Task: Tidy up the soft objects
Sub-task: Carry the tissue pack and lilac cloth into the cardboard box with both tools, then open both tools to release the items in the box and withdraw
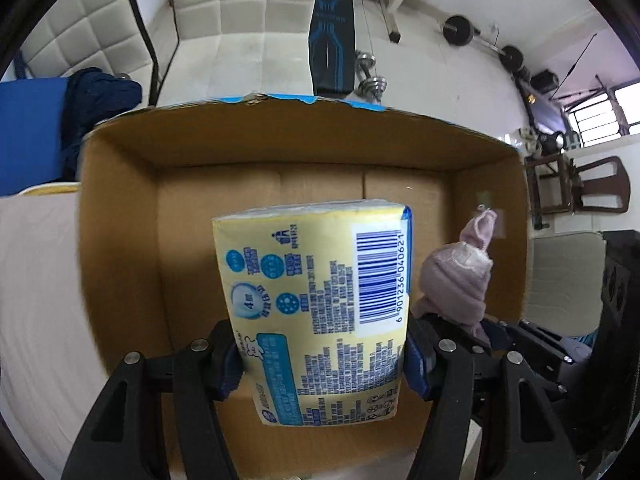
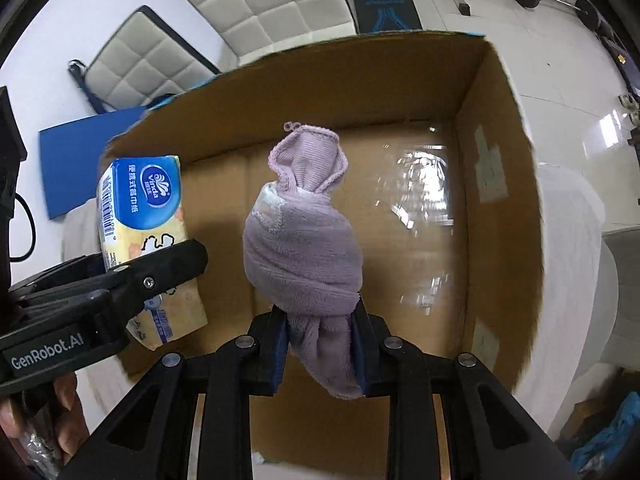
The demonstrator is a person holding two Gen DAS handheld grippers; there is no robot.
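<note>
- Room: white tiled floor (image 1: pixel 256 60), quilted cream cushions (image 2: pixel 276 4), weight bench (image 1: pixel 332 40) and barbells behind.
- Cardboard box (image 2: pixel 496 184): open-topped, seen from above; its floor shows bare taped cardboard, glossy on the right, and nothing rests on it.
- Left gripper (image 1: pixel 324 354): jaws clamped on a yellow tissue pack (image 1: pixel 316 304), held over the box's left half.
- Right gripper (image 2: pixel 320 350): jaws pinched on a knotted lilac towel bundle (image 2: pixel 304 240), held over the box's middle.
- Left wrist view only: barcode face of the pack; blue board (image 1: pixel 28 132) with dark cloth.
- Right wrist view only: pack's blue brand label; fingers of a hand (image 2: pixel 66 412) at the lower left.
- Unclear: box's near wall, cut off below by the grippers.
</note>
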